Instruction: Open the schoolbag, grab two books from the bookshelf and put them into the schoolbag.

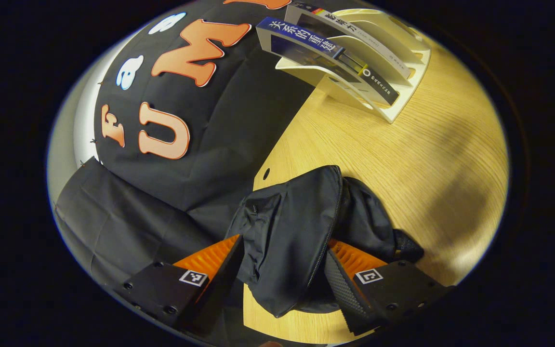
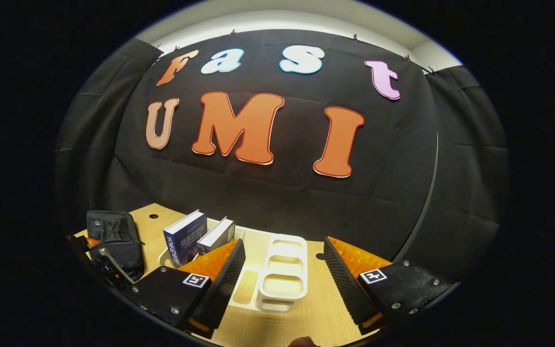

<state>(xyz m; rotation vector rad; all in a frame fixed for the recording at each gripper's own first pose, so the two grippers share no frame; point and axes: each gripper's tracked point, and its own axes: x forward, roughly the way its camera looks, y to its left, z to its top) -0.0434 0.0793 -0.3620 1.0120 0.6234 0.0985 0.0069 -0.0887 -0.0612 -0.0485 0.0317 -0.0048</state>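
The black schoolbag lies slumped on the wooden table, its zipper running down its middle. My left gripper is open, one finger on each side of the bag's near part. A white bookshelf stands at the far right with a blue book and a pale book leaning in its slots. In the right gripper view, my right gripper hangs open just in front of the bookshelf. The blue book and the pale book sit to its left, and the schoolbag farther left.
The wooden table has bare room between the bag and the bookshelf. A small round hole sits near the table's back edge, where the black cloth wall hangs close behind the bag.
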